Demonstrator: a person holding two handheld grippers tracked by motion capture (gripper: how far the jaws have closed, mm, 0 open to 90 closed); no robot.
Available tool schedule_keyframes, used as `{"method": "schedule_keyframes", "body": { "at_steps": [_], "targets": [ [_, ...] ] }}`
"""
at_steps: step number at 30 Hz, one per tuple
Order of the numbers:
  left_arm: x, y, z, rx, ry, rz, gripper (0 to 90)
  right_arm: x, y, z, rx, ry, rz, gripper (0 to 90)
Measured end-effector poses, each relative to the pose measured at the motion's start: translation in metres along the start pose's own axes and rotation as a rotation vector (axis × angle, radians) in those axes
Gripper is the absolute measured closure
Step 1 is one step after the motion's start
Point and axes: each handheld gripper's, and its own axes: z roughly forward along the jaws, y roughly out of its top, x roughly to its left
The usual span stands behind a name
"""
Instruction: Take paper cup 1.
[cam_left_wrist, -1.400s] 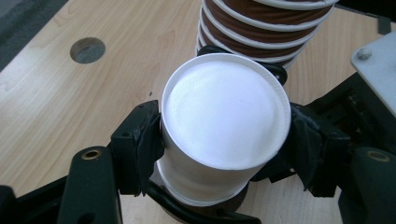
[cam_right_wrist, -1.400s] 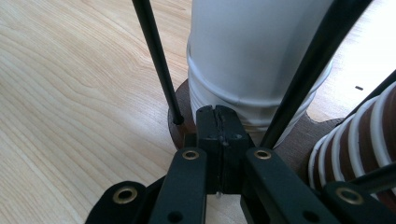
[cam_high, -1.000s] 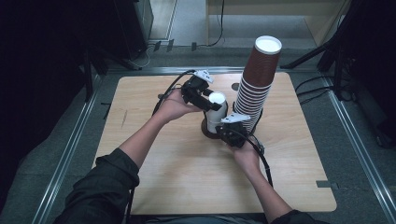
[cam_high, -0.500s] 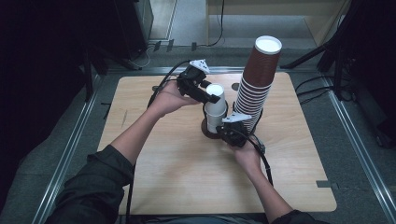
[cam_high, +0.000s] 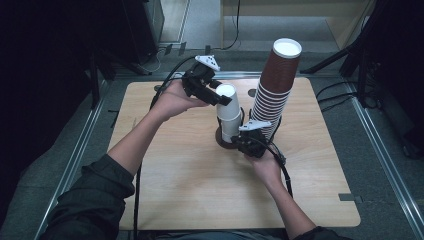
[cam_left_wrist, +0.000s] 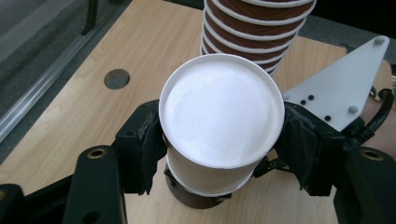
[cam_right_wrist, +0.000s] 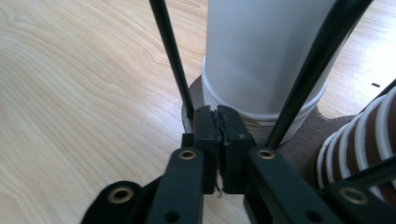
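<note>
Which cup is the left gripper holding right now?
The top white cup of the short white stack. The left gripper clamps it below the rim; the tall brown stack beside it is untouched.

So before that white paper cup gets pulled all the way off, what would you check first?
1. Left gripper clamped on the top white paper cup: ok, both pads press its sides below the rim.
2. Right gripper shut at the dark round holder base: ok; what it pinches, cannot tell.
3. Only one cup is lifting: cannot tell; other white cup rims sit nested below.
4. Tall brown paper cup stack stays clear: ok, apart from the white cup.
5. Free wooden tabletop for setting down: ok.
</note>
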Motion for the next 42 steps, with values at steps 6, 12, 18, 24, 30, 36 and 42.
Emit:
{"method": "schedule_keyframes", "body": {
  "at_steps": [6,12,18,24,30,36,42],
  "targets": [
    [-0.005,-0.003,-0.016,-0.002,-0.020,0.017,34.6,0.001,0.000,-0.014,0.000,0.027,-0.006,82.7],
    [-0.014,-0.012,-0.033,-0.013,-0.026,0.033,34.6,0.006,-0.002,-0.028,0.018,0.082,-0.042,74.6],
    [-0.023,-0.027,-0.045,-0.022,-0.026,0.039,34.6,0.015,-0.006,-0.039,0.028,0.159,-0.097,68.7],
    [-0.031,-0.046,-0.052,-0.049,-0.029,0.027,34.6,0.020,-0.006,-0.045,0.043,0.216,-0.106,65.9],
    [-0.039,-0.063,-0.055,-0.052,-0.026,0.023,34.6,0.021,-0.009,-0.049,0.043,0.264,-0.085,57.8],
    [-0.047,-0.081,-0.054,-0.065,-0.031,0.019,34.7,0.023,-0.009,-0.049,0.039,0.294,-0.138,44.6],
    [-0.051,-0.097,-0.047,-0.063,-0.037,0.013,34.7,0.025,-0.007,-0.050,0.024,0.310,-0.153,38.5]
  ]
}}
